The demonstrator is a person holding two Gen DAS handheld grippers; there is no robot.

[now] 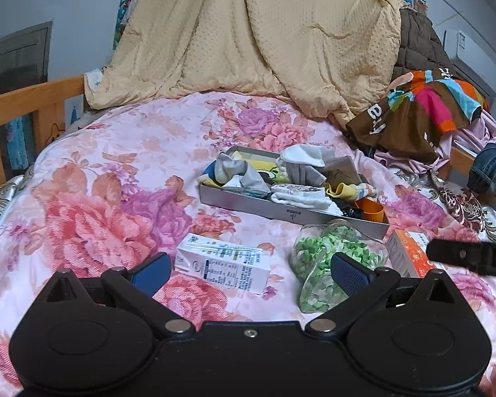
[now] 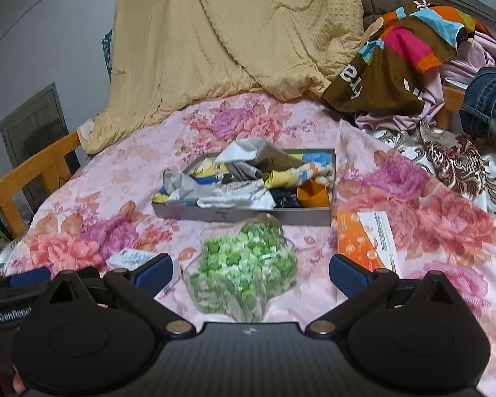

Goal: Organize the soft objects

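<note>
**A:** Where do things stand with sorting the soft items?

**B:** A shallow grey tray sits mid-bed on a pink floral bedspread. It already holds a heap of socks and small cloths, white, grey, yellow and blue, some spilling over the rim. An orange cup stands in its right-hand corner.

**A:** So is that part done?

**B:** Judging by the pile, much is gathered, but it looks jumbled rather than tidy. Just in front of the tray lie three hard things: a white carton, a clear jar of green paper stars on its side, and an orange box.

**A:** And the grippers?

**B:** The left gripper hovers above the bedspread, fingers spread wide, holding nothing. The right gripper is likewise spread and empty, with the jar lying between its fingers.

**A:** Anything left?

**B:** Probably. Loose clothing lies heaped at the far right, well apart from the tray.
</note>
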